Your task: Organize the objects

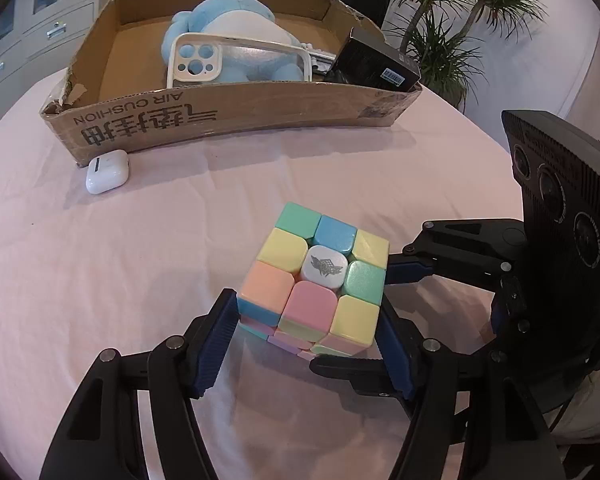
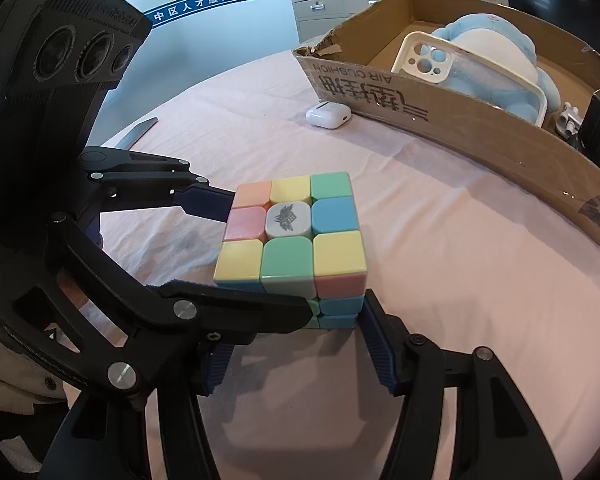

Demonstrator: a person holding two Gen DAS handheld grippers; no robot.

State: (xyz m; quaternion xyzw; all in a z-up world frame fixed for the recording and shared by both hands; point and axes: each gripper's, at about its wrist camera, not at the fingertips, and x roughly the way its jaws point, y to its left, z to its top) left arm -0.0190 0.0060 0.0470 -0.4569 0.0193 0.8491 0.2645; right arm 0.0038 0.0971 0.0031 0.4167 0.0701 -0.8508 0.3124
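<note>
1. Two claws at one pastel cube (image 1: 314, 280) on the pink tabletop (image 1: 140, 260).
2. Left claw (image 1: 306, 330) clenched on its lower sides.
3. Right claw (image 2: 296, 344) likewise flanking, contact unclear.
4. Cardboard box (image 1: 236, 116) well beyond.

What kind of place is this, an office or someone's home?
Probably an office or service centre lobby: grey metal filing cabinets, a blue wall banner with Chinese lettering, and potted plants behind the cloth-covered table.
</note>
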